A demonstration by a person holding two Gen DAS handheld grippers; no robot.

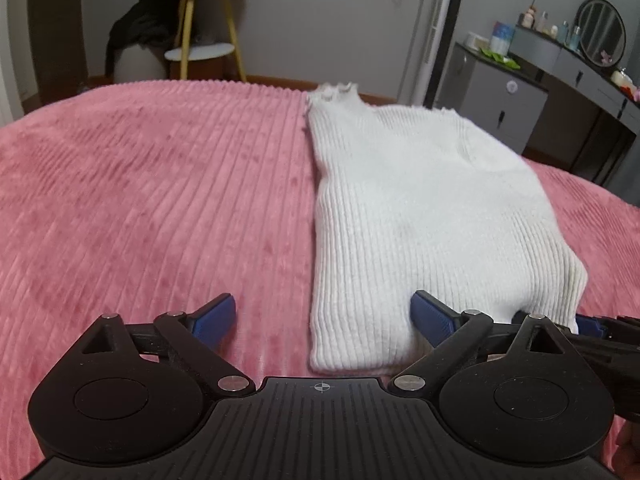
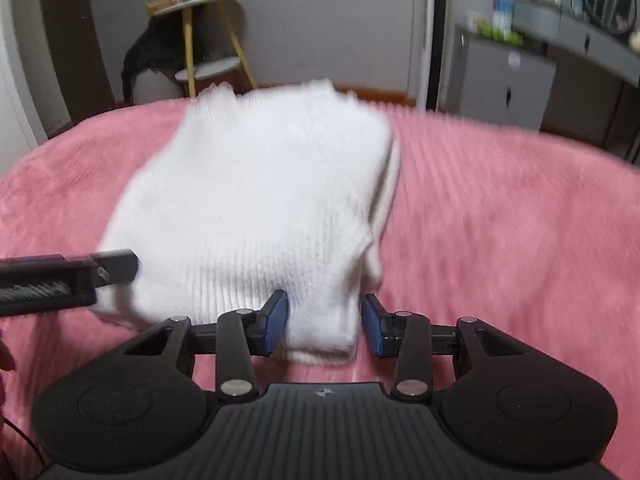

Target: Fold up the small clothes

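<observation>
A white ribbed knit sweater (image 1: 404, 208) lies folded lengthwise on a pink ribbed bedspread (image 1: 140, 200), its frilly collar at the far end. My left gripper (image 1: 324, 320) is open wide over the sweater's near left hem, blue pads apart, holding nothing. In the right wrist view the sweater (image 2: 256, 200) is motion-blurred. My right gripper (image 2: 325, 324) is open, its blue pads on either side of the near right hem corner without pinching it. The left gripper's side also shows in the right wrist view (image 2: 68, 276), at the sweater's near left corner.
The pink bedspread (image 2: 500, 220) stretches wide to both sides of the sweater. Beyond the bed stand a yellow-legged side table (image 1: 200, 40) with dark clothing draped on it, a white tower fan (image 1: 440, 32), and a grey dresser (image 1: 540, 80) with a round mirror.
</observation>
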